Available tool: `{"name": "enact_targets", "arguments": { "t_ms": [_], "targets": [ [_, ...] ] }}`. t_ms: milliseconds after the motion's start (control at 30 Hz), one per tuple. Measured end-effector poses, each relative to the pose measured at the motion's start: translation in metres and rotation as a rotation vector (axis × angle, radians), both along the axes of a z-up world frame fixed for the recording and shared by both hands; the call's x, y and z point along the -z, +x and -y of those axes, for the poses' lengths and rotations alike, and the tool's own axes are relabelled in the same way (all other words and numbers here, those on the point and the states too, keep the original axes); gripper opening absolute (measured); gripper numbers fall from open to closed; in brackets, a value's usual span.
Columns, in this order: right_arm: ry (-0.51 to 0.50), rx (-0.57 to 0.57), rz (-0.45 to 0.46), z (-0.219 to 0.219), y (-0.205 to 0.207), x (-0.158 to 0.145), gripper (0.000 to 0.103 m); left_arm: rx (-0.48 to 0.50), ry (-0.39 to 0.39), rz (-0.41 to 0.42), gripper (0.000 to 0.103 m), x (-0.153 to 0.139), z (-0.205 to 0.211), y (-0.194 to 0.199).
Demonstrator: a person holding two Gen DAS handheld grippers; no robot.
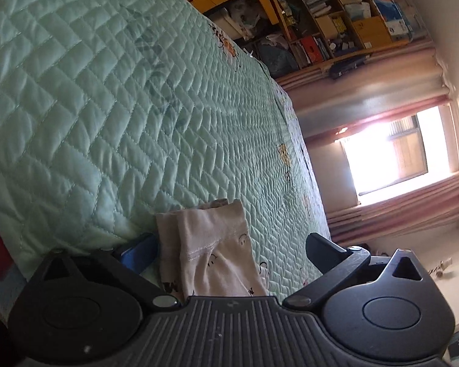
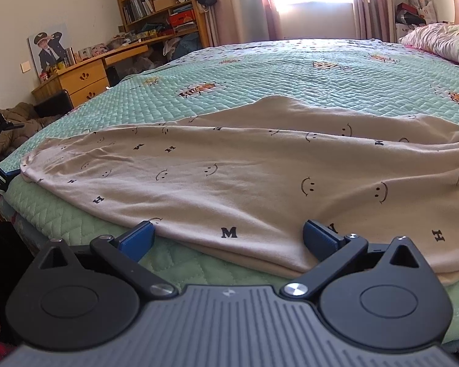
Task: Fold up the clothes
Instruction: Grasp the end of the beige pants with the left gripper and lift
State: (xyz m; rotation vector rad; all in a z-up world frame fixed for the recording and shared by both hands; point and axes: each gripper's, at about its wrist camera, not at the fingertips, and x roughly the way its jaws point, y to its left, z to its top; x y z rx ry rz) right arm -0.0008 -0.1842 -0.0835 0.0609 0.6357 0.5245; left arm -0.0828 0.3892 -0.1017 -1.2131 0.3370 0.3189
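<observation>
- The beige cotton garment printed with smiley faces and letters [image 2: 244, 168] lies spread across the mint-green quilted bedspread [image 2: 290, 70], its near edge along the side of the bed and its narrow end reaching out to the far left of the right wrist view.
- The right gripper [image 2: 229, 238] stands wide, its blue pads either side of the garment's near hem; it grips nothing, and the cloth seems to lie between the fingers, not pinched.
- The left gripper [image 1: 229, 244] is also spread wide in its own view, with a bunched end of the same garment [image 1: 211, 244] lying between its fingers; they are not closed on it.
- Risk: if the right jaws close only on the top layer, the lower layer would likely stay behind and the fold would skew.
- Risk: the thin fabric may slip off the slick quilt edge if pulled toward the person.
- Risk: uneven lifting by the two hands would probably wrinkle the long body.
</observation>
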Motion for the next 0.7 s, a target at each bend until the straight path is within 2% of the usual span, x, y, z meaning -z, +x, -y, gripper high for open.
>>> {"name": "enact_targets", "arguments": {
  "t_ms": [100,233,367,433,533,600,633,700],
  "targets": [
    [-0.001,0.001,-0.001,-0.001,0.000,0.000,0.103,0.023,0.036,-0.039,0.102,-0.006,0.002,0.010],
    [-0.002,0.001,-0.002,-0.001,0.000,-0.001,0.103,0.070,0.080,-0.048,0.102,-0.012,0.008,0.021],
    [0.004,0.000,-0.004,0.000,0.000,-0.001,0.103,0.076,0.081,-0.047,0.101,-0.012,0.007,0.024],
    [0.009,0.000,-0.005,0.001,0.001,-0.001,0.103,0.090,0.102,-0.068,0.097,-0.014,0.006,0.026],
    [0.008,0.000,-0.004,0.001,0.000,0.000,0.103,0.097,0.137,-0.114,0.078,-0.016,0.003,0.032],
    [0.008,0.001,-0.004,0.001,0.000,0.000,0.103,0.099,0.159,-0.166,0.042,-0.016,0.004,0.033],
    [0.011,0.001,-0.004,0.001,0.000,0.000,0.103,0.104,0.170,-0.188,0.036,-0.016,0.004,0.033],
    [0.018,0.001,-0.005,0.002,0.001,-0.001,0.103,0.127,0.185,-0.204,0.014,-0.015,0.005,0.036]
  ]
}}
